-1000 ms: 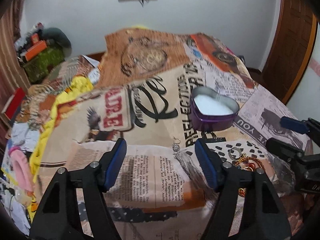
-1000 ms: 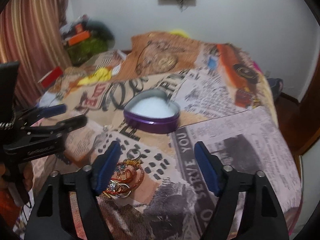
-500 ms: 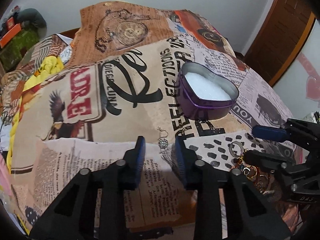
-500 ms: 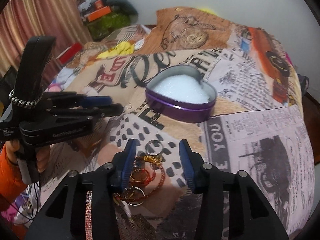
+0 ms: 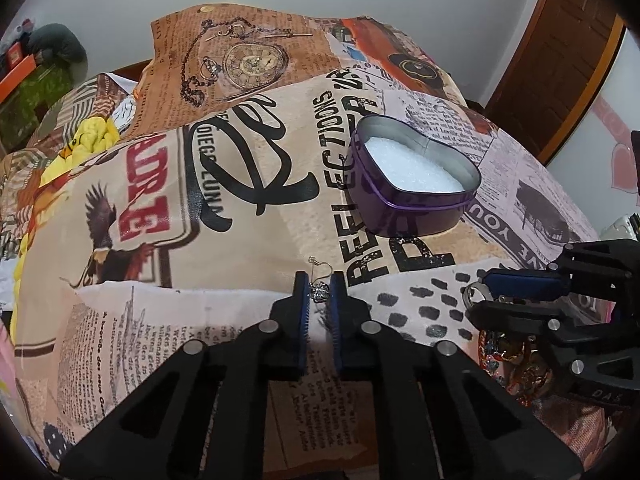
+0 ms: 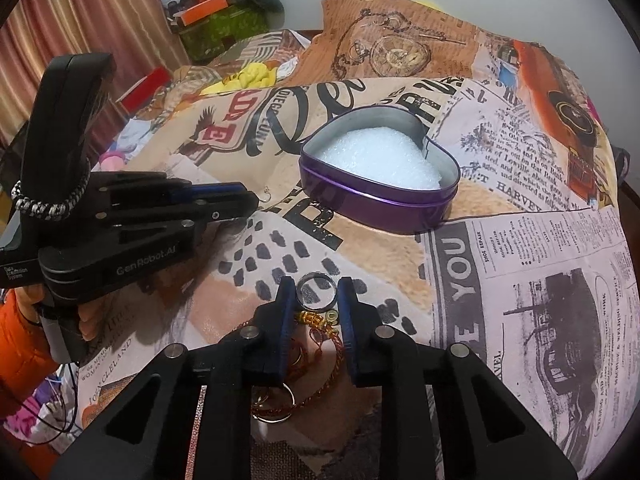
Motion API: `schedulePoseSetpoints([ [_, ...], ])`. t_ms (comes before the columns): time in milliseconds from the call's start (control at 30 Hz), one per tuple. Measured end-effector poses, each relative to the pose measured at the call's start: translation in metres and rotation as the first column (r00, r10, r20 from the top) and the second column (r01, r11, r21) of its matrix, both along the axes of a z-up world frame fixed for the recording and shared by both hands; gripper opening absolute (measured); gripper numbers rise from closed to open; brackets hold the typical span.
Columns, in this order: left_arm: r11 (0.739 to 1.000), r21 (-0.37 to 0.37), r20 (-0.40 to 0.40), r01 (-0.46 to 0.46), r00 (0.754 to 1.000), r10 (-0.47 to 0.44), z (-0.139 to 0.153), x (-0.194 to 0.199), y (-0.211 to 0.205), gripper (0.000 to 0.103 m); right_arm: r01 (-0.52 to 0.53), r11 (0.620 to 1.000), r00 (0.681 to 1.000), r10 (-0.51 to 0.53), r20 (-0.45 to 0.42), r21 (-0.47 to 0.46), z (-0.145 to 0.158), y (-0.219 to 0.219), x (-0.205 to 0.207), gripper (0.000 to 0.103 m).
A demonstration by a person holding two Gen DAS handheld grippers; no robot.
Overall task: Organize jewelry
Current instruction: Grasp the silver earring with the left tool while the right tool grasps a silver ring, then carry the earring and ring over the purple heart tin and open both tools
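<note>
— Both grippers are dropping onto the jewelry at once, see? A second ago their jaws were standing wide above the cloth; now the left gripper (image 5: 319,292) is pinching the little silver earring (image 5: 320,290), its hook poking out past the tips.

— And the right one?

— The right gripper (image 6: 316,300) is still closing. The silver ring (image 6: 316,290) is sitting between its tips, right at the pads, though I can't tell if they're pressing yet. Under it the tangle of red and gold bangles (image 6: 316,322) is lying on the cloth.

— So it's picking, not placing.

— I'd say so: two pieces are being taken up, nothing is stowed yet.

— Where's it all going?

— Likely the heart tin (image 5: 412,200), just beyond both grippers on the printed bedspread (image 5: 256,216). It's standing open, purple outside, and holding only a white foam pad (image 6: 378,160). No jewelry is lying in it so far.
</note>
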State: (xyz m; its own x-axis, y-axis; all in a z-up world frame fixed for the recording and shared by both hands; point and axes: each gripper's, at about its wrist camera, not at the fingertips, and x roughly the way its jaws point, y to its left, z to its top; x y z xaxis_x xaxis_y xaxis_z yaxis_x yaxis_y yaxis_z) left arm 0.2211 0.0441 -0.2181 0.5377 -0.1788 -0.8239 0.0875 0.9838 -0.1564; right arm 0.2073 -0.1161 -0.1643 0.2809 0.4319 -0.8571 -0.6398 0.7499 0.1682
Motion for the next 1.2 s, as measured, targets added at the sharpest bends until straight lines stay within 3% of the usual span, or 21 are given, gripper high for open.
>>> schedulePoseSetpoints([
  [233, 1.0, -0.005, 0.021, -0.008, 1.0, 0.008, 0.009, -0.005, -0.001, 0.008, 0.034, 0.999, 0.999, -0.035, 0.028, 0.027, 0.01, -0.006, -0.001, 0.019],
  [733, 1.0, 0.001, 0.178, 0.021, 0.984, -0.021, 0.07, -0.018, -0.013, 0.008, 0.134, 0.984, 0.977, -0.151, 0.15, 0.117, 0.054, -0.024, 0.008, 0.019],
  [1200, 0.998, -0.023, 0.283, 0.053, 0.958, -0.044, 0.101, 0.006, -0.029, 0.008, 0.172, 0.971, 0.955, -0.205, 0.215, 0.165, 0.071, -0.032, 0.031, 0.019],
])
